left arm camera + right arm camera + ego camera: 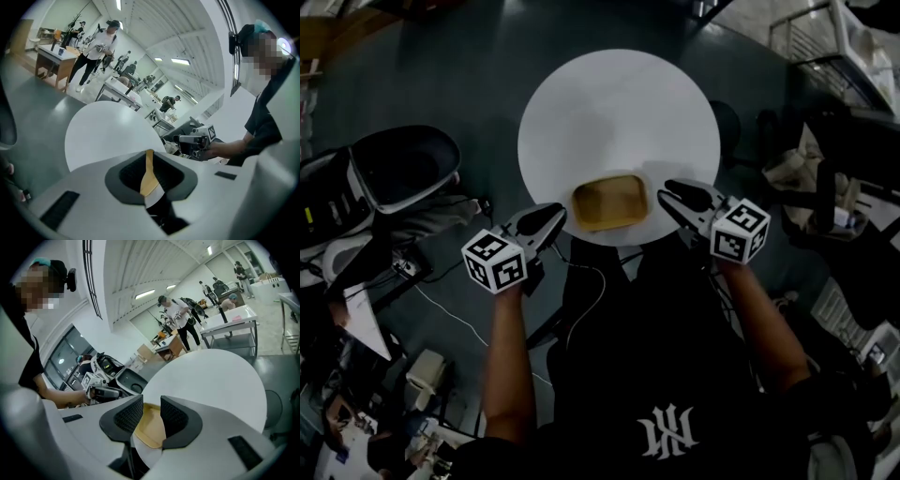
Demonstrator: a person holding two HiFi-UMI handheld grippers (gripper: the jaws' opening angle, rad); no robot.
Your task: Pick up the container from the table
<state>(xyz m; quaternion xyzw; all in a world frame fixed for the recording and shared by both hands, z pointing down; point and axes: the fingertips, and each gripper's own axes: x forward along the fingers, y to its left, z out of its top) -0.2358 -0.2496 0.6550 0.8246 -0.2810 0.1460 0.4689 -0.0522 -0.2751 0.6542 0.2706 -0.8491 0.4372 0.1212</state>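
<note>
A shallow tan container (607, 202) lies on the round white table (619, 103), close to its near edge. My left gripper (558, 214) hovers just off the container's left end, jaws a narrow slit apart and nothing between them. In the left gripper view the container (149, 180) shows as a tan strip through that slit (149, 152). My right gripper (664, 192) is at the container's right end. Its jaws stand open (151, 401), and the container (150, 427) lies beyond the tips, not gripped.
A black office chair (403, 169) stands on the floor to the left of the table, and cables (581, 300) trail beneath me. Dark furniture (853, 159) crowds the right side. People (96, 51) and workbenches are far off across the room.
</note>
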